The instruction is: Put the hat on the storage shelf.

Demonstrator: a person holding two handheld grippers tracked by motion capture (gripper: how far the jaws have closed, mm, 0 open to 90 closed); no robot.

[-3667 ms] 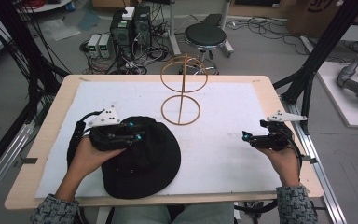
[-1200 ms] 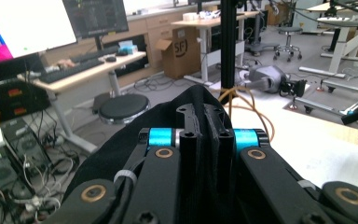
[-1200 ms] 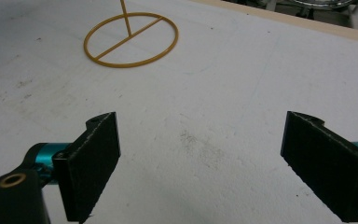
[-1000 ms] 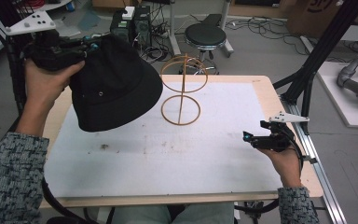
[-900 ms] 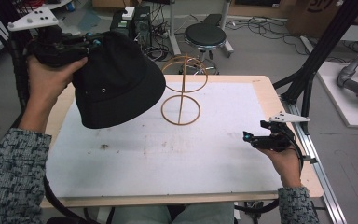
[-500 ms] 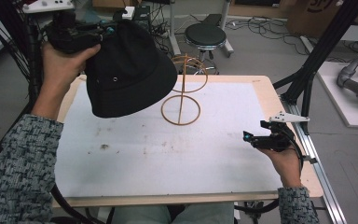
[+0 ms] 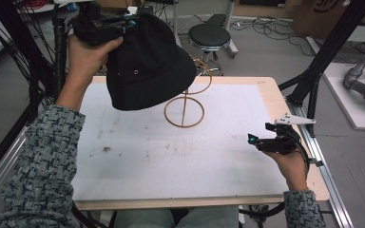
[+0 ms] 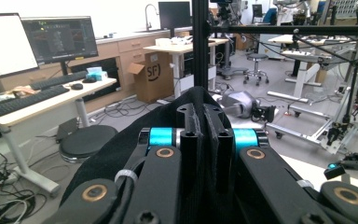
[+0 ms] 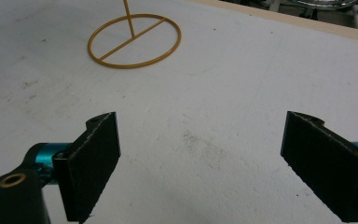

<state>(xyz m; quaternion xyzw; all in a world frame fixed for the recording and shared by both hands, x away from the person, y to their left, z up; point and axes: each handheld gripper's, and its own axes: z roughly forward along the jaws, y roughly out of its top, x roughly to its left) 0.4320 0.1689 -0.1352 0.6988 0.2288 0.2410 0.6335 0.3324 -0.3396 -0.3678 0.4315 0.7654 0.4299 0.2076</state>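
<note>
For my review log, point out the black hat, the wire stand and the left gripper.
black hat (image 7: pixel 147 71), high view, crown.
wire stand (image 7: pixel 184 112), high view, base ring.
left gripper (image 8: pixel 206 140), left gripper view, between fingertips.

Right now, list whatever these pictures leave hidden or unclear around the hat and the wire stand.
- Wire stand: in the high view the black hat covers most of its upper ring.
- Same stand in the right gripper view: the top edge cuts off its post; the right tongs stand open over the table.
- Left tongs: shut on hat fabric, which blocks the table in the left gripper view.
- Hat's inside: turned away.
</note>
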